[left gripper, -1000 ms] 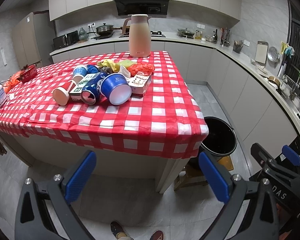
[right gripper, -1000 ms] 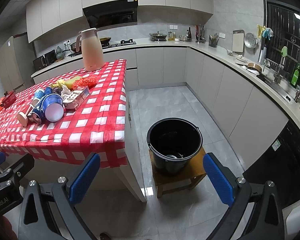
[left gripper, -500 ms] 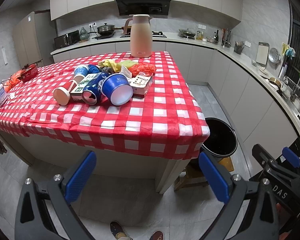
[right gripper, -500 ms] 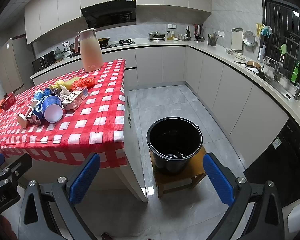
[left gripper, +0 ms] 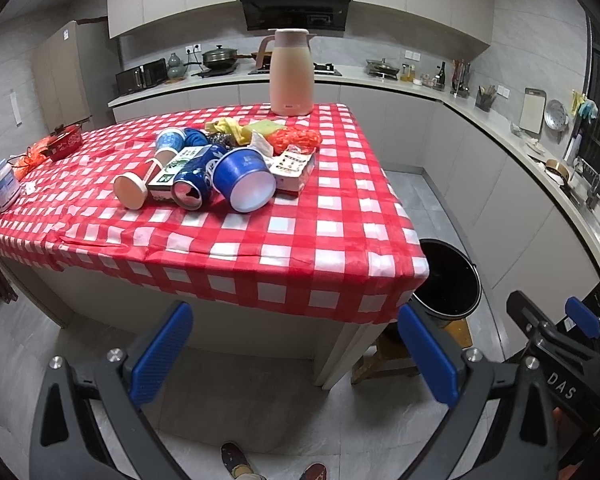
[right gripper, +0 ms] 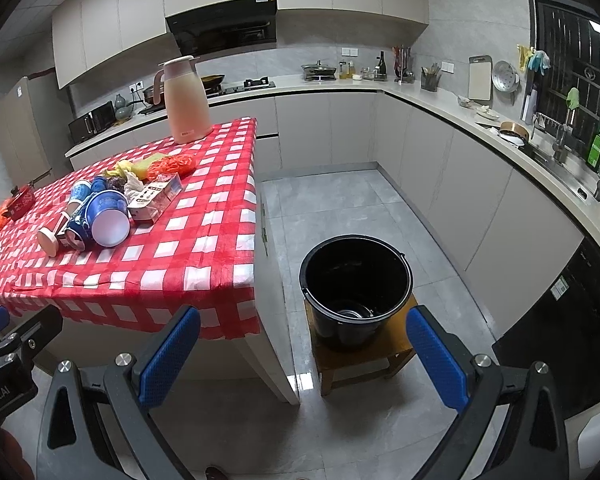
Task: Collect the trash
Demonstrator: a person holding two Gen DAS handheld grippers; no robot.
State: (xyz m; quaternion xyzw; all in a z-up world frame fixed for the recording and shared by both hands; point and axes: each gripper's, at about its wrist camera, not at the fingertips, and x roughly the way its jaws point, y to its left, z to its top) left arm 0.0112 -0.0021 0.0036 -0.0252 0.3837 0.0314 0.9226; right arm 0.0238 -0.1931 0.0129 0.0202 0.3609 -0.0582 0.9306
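Observation:
A heap of trash lies on the red-checked table [left gripper: 284, 236]: a blue paper cup [left gripper: 242, 180] on its side, a blue can [left gripper: 194, 180], a green-white carton [left gripper: 168, 170], a red tube [left gripper: 134, 186], a white box [left gripper: 292, 168], an orange net bag [left gripper: 296, 138] and yellow scraps [left gripper: 228, 126]. A black bucket [right gripper: 356, 280] stands on a low wooden stool [right gripper: 364, 356] right of the table. My left gripper [left gripper: 296, 356] hangs open below the table's front edge. My right gripper [right gripper: 300, 356] is open too, short of the bucket [left gripper: 452, 280]. Both hold nothing.
A pink thermos jug [left gripper: 290, 74] stands at the table's far end. A red pot [left gripper: 62, 144] and a small tub [left gripper: 0, 184] sit at the table's left. Kitchen counters [right gripper: 500, 132] run along the back and right. Grey tiled floor [right gripper: 340, 208] lies open around the stool. A person's shoes [left gripper: 236, 460] show below.
Both grippers have drifted slightly forward and upward toward the table and bucket. Their fingers stayed open and nothing on the table moved.

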